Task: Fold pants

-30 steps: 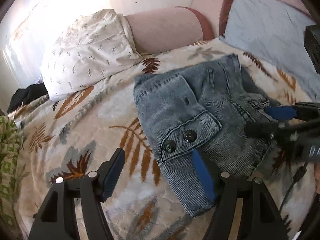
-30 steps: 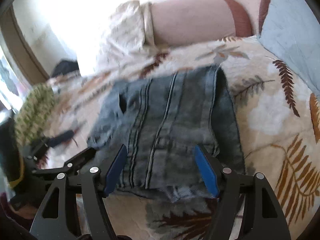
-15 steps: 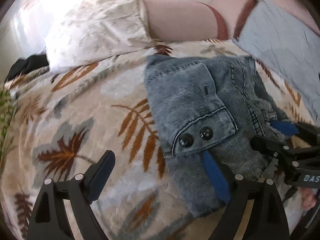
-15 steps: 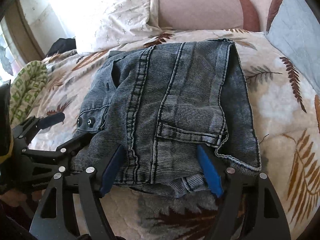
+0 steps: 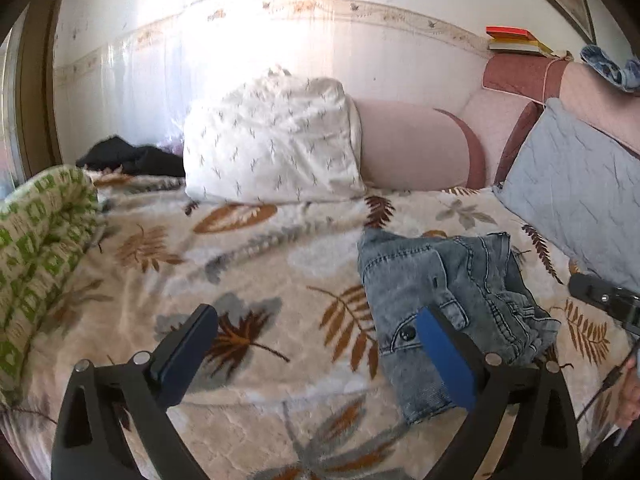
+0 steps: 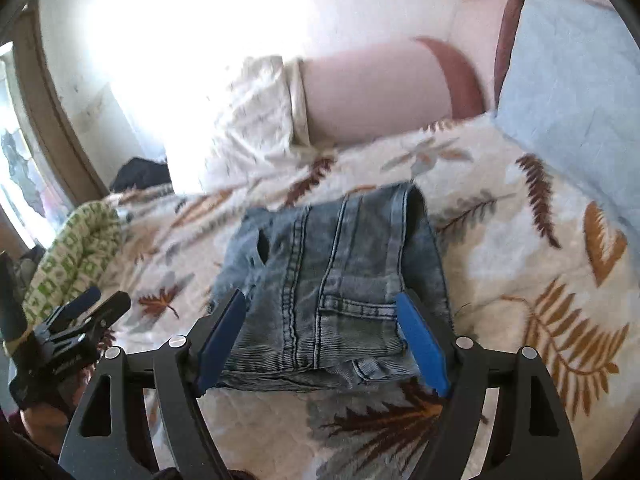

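The grey-blue denim pants lie folded in a compact bundle on the leaf-patterned blanket. In the right wrist view the pants sit just beyond my fingers. My left gripper is open and empty, above the blanket to the left of the pants, its right finger in front of the buttoned flap. My right gripper is open and empty, its jaws spread either side of the bundle's near edge without touching it. The left gripper also shows at the left edge of the right wrist view.
A white patterned pillow and a pink bolster lie at the bed's head. A pale blue pillow is at the right. A green-patterned rolled cloth and a dark garment lie at the left. Books sit on the headboard.
Both grippers have pulled back and lifted away from the folded pants. The views now look more level across the bed. The pants stay where they lay.
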### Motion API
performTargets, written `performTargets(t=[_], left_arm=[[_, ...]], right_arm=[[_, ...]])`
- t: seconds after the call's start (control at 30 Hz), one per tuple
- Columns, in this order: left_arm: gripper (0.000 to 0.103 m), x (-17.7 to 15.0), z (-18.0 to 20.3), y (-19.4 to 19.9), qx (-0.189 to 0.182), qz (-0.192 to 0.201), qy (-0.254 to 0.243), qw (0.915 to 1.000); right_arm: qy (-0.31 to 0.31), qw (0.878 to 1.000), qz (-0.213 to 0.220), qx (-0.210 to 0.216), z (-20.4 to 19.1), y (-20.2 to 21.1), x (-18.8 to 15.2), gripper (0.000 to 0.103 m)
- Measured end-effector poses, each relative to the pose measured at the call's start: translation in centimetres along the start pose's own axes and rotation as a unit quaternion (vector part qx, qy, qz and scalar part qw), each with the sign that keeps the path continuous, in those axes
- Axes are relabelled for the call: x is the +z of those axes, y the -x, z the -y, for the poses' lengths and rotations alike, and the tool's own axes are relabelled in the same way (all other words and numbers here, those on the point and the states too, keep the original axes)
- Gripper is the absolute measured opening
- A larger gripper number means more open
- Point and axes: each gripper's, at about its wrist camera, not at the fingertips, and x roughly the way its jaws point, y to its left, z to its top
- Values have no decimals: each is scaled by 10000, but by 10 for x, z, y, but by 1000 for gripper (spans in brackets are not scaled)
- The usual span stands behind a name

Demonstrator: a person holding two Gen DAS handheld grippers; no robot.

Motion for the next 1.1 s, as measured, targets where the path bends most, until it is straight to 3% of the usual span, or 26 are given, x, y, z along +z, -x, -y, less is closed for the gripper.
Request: performTargets(t=[0.1,0.17,0.27,0.43,0.63,0.83,1.1], left_arm=[[103,-2,11,-1,-169,-108,-241,9995],[103,-6,19,-5,-244,-217,-426,9986],[103,-13,33,-14,-212,-386,-724,9964],[103,-23,50,-28,-146,-581,-1034,9928],[103,-27,51,-46,-55,-792,-1045,9914],[103,-28,53,-67,40,-917,-1064,9901],[103,-34,46,-87,-166,-1070,-772,9911]], right_arm=[[188,9995,114,-238,-2,6,1,84],[-5,9997,-20,-231,5,0,2,84],[-429,9986,-302,-116,20,-13,1,84],[-421,9981,-370,-253,21,-31,2,84],[-120,9992,-331,186,12,-68,33,82],[-106,9958,-833,365,16,-120,44,61],[-286,9946,-926,380,20,-142,41,62]])
